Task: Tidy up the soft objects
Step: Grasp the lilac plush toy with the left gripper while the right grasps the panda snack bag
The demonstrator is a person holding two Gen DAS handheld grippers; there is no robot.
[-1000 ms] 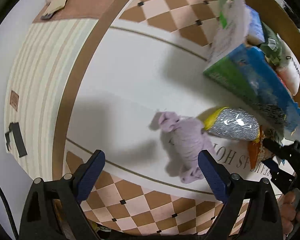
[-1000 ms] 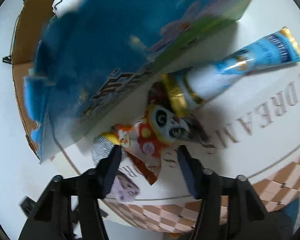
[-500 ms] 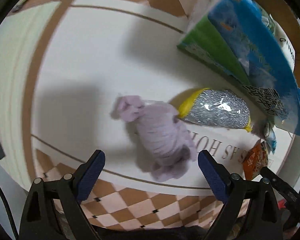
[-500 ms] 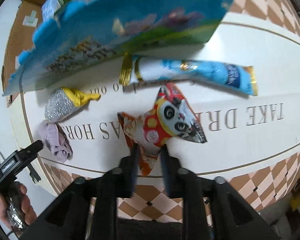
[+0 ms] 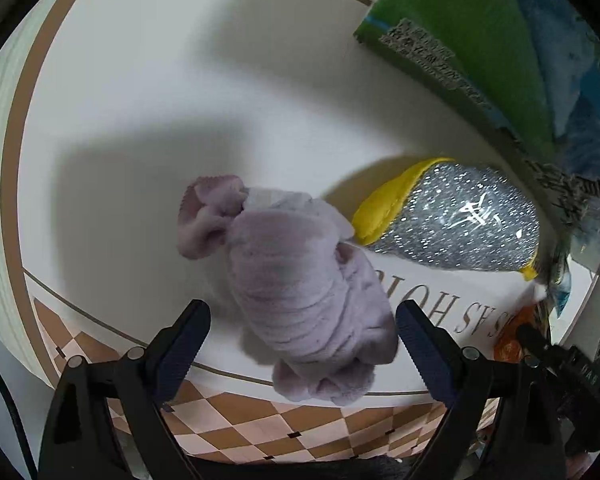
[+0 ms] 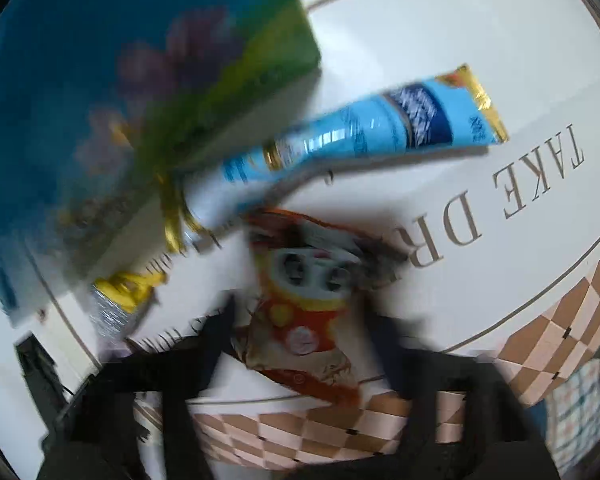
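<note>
Left gripper (image 5: 300, 344): jaws spread wide, 1 finger on each side of the lilac plush (image 5: 300, 280), neither clearly touching it. The plush lies on the white centre of the mat (image 5: 140, 80), its near end over the mat's brown line, next to the checkered border.

Just beside the plush, on its right: a silver glitter pouch (image 5: 460, 220) with yellow ends. The yellow end closest to the plush appears to touch it. Behind the pouch, a blue-green pack (image 5: 480, 40) overhangs its far side. An orange wrapper edge (image 5: 512, 344) and part of the right gripper's black body show at the lower right of the left view.

Right gripper (image 6: 296, 344): view heavily blurred by motion. The fingers stand apart on either side of the panda snack bag (image 6: 304, 312); contact cannot be told.

Around the bag: a light-blue tube (image 6: 360, 136) lies across the mat beyond it, its capped end under the blue-green pack (image 6: 120, 100). The silver pouch (image 6: 116, 304) sits left of the bag. Mat lettering reads "TAKE DR".

No container is identifiable.
</note>
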